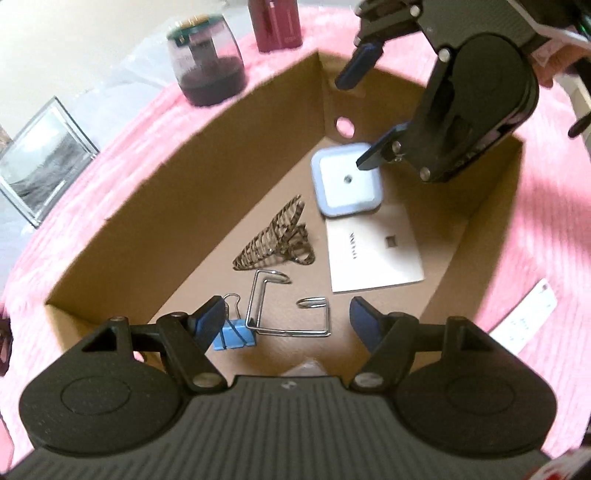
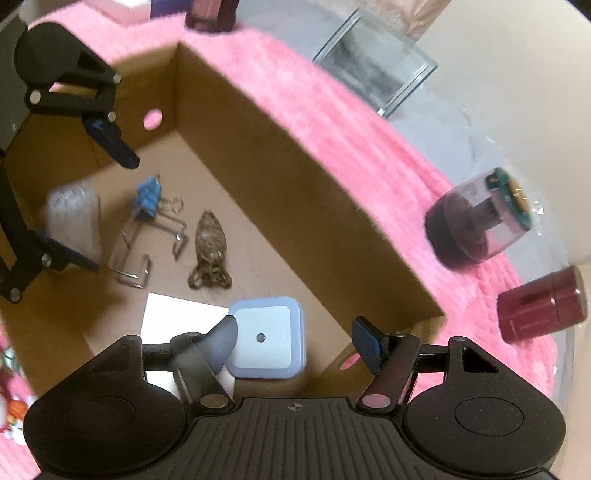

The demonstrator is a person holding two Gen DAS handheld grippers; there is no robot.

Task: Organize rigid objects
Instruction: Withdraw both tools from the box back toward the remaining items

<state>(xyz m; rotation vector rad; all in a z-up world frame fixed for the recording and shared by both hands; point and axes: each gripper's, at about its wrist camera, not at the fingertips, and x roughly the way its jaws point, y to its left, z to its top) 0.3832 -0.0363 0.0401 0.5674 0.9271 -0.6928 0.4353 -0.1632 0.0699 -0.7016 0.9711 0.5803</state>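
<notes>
The left gripper is hanging over the near end of the cardboard box w/ its jaws apart and nothing between them – not gripping. Just past its tips, on the box floor, a blue binder clip is lying beside a bent wire hook. A bit further in, a brown striped hair clip is resting near the middle, w/ a white card to its right. Next comes a square pale-blue night light, sitting flat near the far corner, touching the card's edge. The right gripper is hovering above that light, jaws spread and holding nothing; in its own view the light is showing between its fingers, but the pads aren't pressing on it. Outside the box, on the pink fuzzy cloth, a dark round sharpener and a maroon can are standing – and a clear picture frame is leaning off to the left.
</notes>
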